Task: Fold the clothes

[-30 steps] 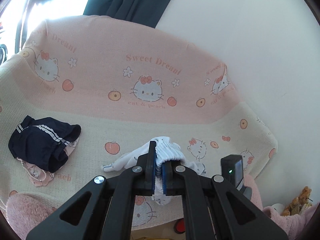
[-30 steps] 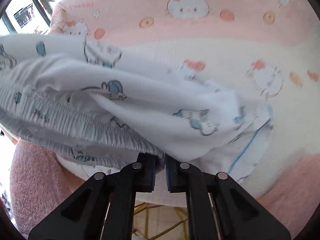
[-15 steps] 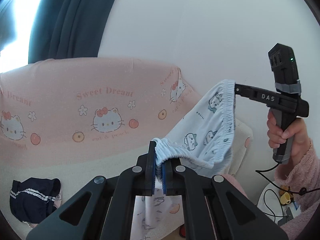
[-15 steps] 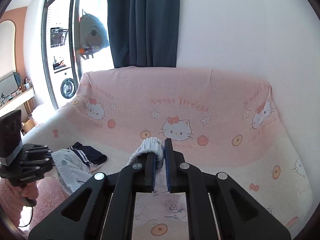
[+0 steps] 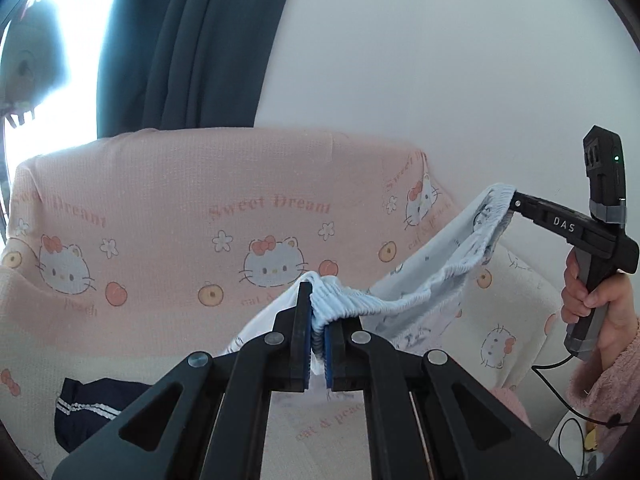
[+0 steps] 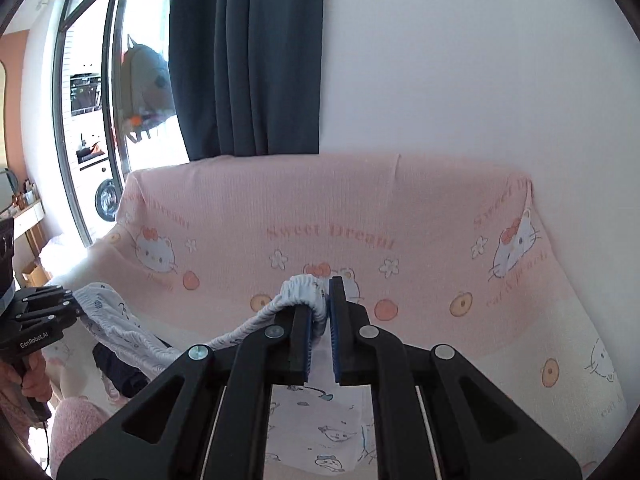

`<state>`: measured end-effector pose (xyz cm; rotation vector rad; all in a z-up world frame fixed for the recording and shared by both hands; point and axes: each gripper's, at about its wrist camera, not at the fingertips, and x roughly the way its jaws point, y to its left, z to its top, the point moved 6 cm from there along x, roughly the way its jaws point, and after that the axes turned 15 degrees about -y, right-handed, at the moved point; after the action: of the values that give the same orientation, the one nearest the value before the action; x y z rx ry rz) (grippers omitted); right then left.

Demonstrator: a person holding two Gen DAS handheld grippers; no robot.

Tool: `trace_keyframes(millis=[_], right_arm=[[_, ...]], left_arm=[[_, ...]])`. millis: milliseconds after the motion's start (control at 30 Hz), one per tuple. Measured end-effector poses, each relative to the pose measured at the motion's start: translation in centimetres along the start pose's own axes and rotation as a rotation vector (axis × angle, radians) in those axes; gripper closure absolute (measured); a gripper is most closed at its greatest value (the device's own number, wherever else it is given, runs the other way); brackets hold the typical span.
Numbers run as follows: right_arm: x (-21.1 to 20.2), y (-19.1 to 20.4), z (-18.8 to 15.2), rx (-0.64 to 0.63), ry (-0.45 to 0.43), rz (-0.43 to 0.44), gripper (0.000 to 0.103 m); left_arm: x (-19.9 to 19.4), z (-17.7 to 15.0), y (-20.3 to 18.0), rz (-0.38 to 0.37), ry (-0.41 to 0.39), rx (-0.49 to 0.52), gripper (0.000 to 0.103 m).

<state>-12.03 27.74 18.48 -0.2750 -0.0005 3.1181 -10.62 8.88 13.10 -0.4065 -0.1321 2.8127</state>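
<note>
Shorts [image 5: 432, 292], white with a small cartoon print and a gathered elastic waistband, are now hanging in the air in front of the sofa [image 5: 160, 216], where a second ago they were lying bunched on its seat. The left tongs [image 5: 317, 334] are clenching one end of the waistband, and the right tongs [image 6: 320, 322] are clenching the other end, so the band is spanning between the two with some slack sagging in the middle. Half a second ago the garment was already up; since then the two grips are sitting slightly farther apart and the band is looking more drawn out. For the task, this is probably meaning that the pick-up is done and the garment is being spread for laying flat and folding.

Dark navy shorts [image 5: 86, 408] with white stripes are lying on the seat to the left, apart from the lifted pair.

Writing is readable in several places: the pink sofa cover is carrying "Sweet Dream" and "cat & peach"; the right tool's arm, seen from the left wrist, is showing "DAS"; the left tool's body, seen from the right wrist, is showing "GenRobot.AI".
</note>
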Motion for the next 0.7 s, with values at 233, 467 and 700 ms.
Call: trace_keyframes(millis=[233, 467, 700], right_arm=[[-2.2, 2.7, -12.3, 0.03, 0.115, 0.016, 0.097], [0.4, 3.8, -38.1, 0.178, 0.765, -0.043, 0.096], [-0.7, 4.5, -39.2, 0.025, 0.938, 0.066, 0.092]], left_arm=[[0.5, -17.9, 3.6, 0.098, 0.34, -0.126, 0.098], [2.1, -33.0, 5.8, 0.164, 0.693, -0.213, 0.098], [1.6, -33.0, 4.7, 0.121, 0.686, -0.204, 0.097]])
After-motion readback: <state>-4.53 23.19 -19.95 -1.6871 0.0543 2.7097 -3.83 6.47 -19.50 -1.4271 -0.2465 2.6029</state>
